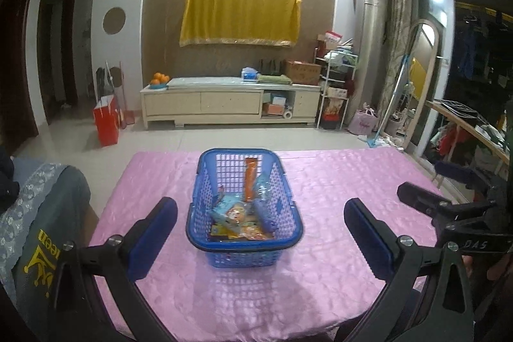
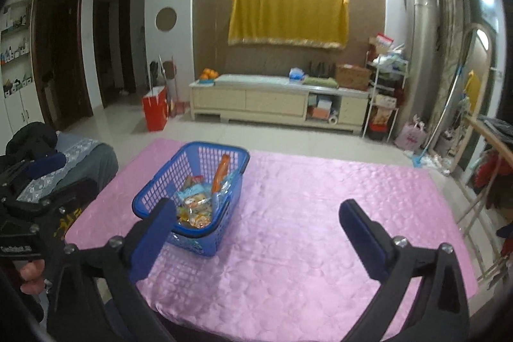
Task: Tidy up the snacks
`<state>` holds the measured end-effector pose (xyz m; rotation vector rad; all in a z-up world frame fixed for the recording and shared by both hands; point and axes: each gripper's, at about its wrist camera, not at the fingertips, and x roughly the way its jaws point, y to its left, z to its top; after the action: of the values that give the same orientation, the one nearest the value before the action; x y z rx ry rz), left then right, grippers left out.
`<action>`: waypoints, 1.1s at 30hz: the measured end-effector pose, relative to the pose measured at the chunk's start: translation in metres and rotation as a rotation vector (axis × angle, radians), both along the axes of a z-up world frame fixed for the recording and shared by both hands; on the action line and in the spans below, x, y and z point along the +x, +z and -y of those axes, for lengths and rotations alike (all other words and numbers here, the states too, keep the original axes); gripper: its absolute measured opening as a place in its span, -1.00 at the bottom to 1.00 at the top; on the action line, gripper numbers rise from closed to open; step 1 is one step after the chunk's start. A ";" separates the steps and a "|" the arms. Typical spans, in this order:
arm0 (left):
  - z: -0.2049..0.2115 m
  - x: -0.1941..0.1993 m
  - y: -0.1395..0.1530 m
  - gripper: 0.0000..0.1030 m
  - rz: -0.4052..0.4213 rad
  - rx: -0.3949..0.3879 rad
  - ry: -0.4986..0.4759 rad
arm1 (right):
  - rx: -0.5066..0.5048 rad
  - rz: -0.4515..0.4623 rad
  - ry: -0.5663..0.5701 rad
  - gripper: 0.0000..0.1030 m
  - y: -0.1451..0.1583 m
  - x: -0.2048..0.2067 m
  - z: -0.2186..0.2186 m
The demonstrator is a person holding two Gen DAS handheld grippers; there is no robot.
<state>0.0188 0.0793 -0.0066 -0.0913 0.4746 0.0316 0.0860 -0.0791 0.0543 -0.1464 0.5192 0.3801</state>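
A blue plastic basket [image 1: 290,241] stands on the pink tablecloth [image 1: 336,181] and holds several snack packets [image 1: 234,213], with an orange stick packet [image 1: 250,178] leaning against its far wall. My left gripper [image 1: 261,209] is open and empty, its blue pads either side of the basket, above the near rim. In the right wrist view the basket [image 2: 154,191] sits left of centre with the snacks [image 2: 195,204] inside. My right gripper [image 2: 258,213] is open and empty over bare cloth to the basket's right. The right gripper also shows in the left wrist view [image 1: 413,191].
A grey chair back with lace [image 1: 45,213] stands at the table's left edge. A wooden rack [image 2: 481,181] stands off the table's right side. Beyond the far edge is tiled floor, a red bag [image 1: 107,124] and a TV cabinet [image 1: 231,104].
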 end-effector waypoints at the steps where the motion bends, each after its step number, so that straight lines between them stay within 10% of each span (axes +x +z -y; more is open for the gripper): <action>1: 0.005 -0.004 0.004 1.00 0.006 0.005 0.006 | 0.000 0.012 -0.003 0.99 0.003 -0.005 0.003; 33: 0.036 -0.064 0.024 1.00 0.081 0.008 -0.018 | 0.046 0.076 -0.008 0.99 0.029 -0.075 0.014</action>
<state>-0.0450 0.0436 0.0177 -0.0801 0.3943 0.0122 0.0112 -0.0930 0.0836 -0.1142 0.4358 0.3768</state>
